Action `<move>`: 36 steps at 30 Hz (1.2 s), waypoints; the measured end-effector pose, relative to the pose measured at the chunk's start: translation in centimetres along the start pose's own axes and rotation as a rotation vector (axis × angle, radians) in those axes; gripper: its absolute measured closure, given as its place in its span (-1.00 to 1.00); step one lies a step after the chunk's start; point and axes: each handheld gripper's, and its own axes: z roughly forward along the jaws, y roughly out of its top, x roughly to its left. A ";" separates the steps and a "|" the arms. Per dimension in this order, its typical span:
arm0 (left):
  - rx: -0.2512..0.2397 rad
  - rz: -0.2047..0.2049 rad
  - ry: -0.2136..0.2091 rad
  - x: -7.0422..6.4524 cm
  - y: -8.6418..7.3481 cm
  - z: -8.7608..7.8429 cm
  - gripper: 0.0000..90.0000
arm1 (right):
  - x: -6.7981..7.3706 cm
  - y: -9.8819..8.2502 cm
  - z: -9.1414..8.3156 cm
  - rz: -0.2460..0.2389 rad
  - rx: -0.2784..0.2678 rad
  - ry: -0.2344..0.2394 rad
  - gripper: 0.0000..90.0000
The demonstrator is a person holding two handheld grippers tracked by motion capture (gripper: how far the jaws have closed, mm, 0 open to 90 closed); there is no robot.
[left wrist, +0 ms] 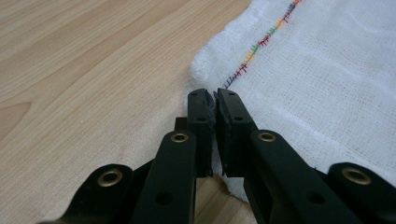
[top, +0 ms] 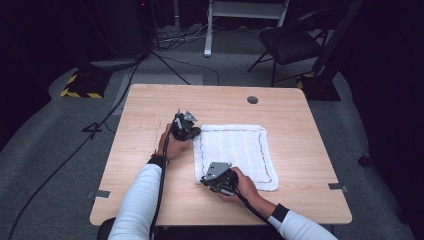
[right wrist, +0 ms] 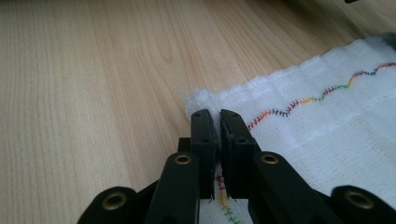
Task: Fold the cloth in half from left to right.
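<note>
Both my left gripper point(left wrist: 214, 100) and right gripper point(right wrist: 214, 120) pinch corners of the cloth point(top: 234, 147); thin, limp, light, it should lift easily but sag between them.

Both forearms enter from 6 o'clock in white sleeves with black cuffs. Left hand point(top: 170, 146) holds left gripper point(top: 187, 127), pointing toward 2 o'clock, grey plate on top. Right hand point(top: 244, 184) holds right gripper point(top: 210, 181), pointing toward 9 o'clock, plate on top. Both jaw pairs closed pad to pad, low and near level. Cables trail back toward 6 o'clock along each arm.
</note>
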 end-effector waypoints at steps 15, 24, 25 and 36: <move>-0.025 -0.002 0.003 0.5 -0.9 -2.3 0.91 | 0.6 0.9 -0.5 -0.077 -0.027 0.019 0.90; -0.044 -0.005 0.045 0.9 -1.7 -4.3 0.91 | 1.1 2.0 -0.5 -0.117 -0.066 0.042 0.90; -0.046 -0.009 0.042 1.0 -1.8 -4.6 0.91 | 1.2 2.0 -0.5 -0.119 -0.069 0.043 0.90; -0.079 -0.047 0.062 1.5 -2.8 -6.3 0.91 | 1.7 3.2 -0.8 -0.153 -0.110 0.062 0.90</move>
